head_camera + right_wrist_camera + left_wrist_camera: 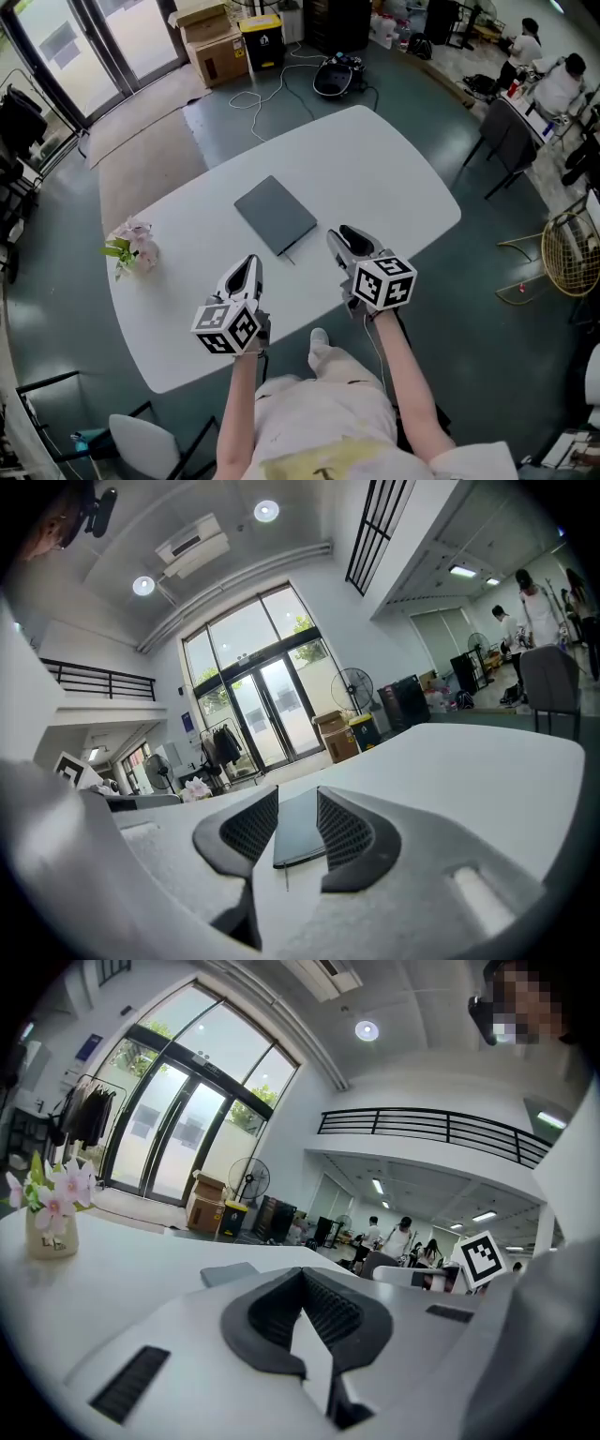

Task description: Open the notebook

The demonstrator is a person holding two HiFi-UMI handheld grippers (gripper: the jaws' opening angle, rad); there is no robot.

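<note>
A closed grey notebook lies flat near the middle of the white table, with a thin ribbon trailing from its near corner. My right gripper hovers just to the right of that near corner, open and holding nothing. In the right gripper view the notebook shows through the gap between the jaws of the right gripper. My left gripper sits below the notebook's near edge, shut and empty. In the left gripper view the left gripper's pads meet at the tips, and the notebook lies just beyond them to the left.
A small vase of pink flowers stands by the table's left edge, also seen as flowers. A chair is at the lower left. Cardboard boxes, a bin and floor cables lie beyond the table. People sit at desks far right.
</note>
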